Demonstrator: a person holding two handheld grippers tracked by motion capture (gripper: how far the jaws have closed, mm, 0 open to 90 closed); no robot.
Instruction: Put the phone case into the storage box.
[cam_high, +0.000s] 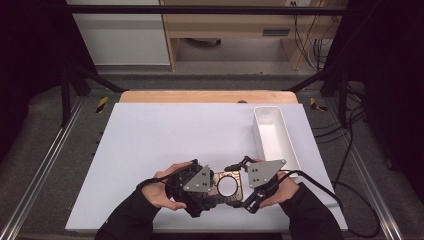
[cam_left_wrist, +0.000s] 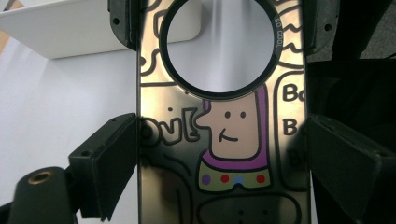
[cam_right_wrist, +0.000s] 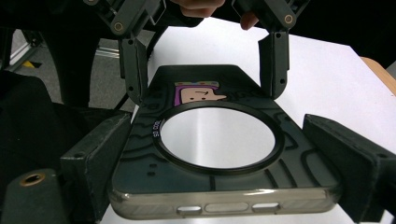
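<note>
- The phone case (cam_high: 227, 186), dark, glossy, with a cartoon figure and a round ring opening, is held off the white table (cam_high: 165, 145) at about six o'clock, near the front edge, between both grippers.
- The left gripper (cam_left_wrist: 219, 154) has its jaws closed against the case's two long edges; the right gripper (cam_right_wrist: 224, 163) clamps the same edges from the other end, beside the port cut-outs.
- The white tray (cam_high: 274, 136) lies at about two o'clock from the case, well apart from it.
- Judgement: this looks like a two-handed hold or handover. Next, one gripper likely releases while the other carries the case toward the tray, keeping it level.
</note>
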